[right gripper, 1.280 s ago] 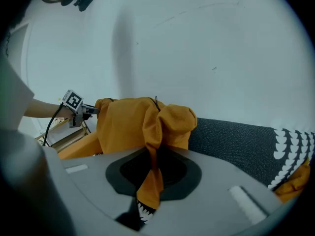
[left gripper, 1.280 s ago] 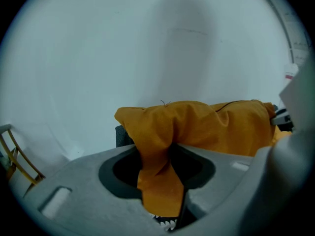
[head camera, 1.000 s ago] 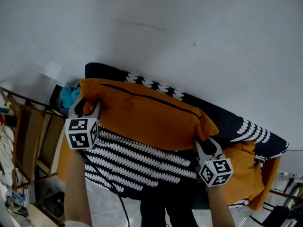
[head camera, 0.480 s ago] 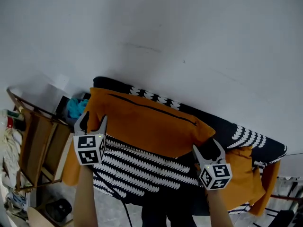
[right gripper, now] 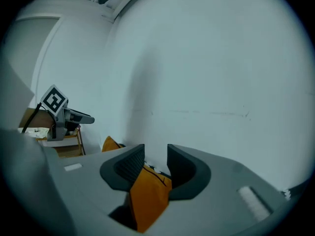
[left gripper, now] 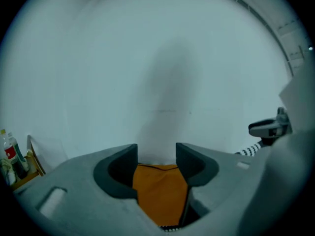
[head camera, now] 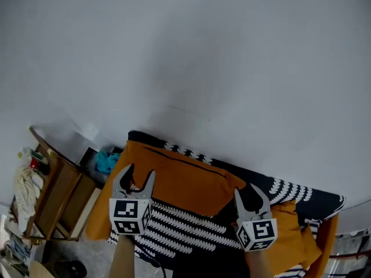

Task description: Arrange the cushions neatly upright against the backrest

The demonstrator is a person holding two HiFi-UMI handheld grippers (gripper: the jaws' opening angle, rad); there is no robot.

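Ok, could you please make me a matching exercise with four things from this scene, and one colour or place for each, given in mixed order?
Things:
1. zipped cushion
2. sofa backrest
3. crumpled cloth
4. wooden rack

Descriptions:
A. turquoise
B. orange, standing upright
C. at the far left edge of the head view
D. black with a white pattern

Right pairs: 1-B; 2-D; 3-A; 4-C.
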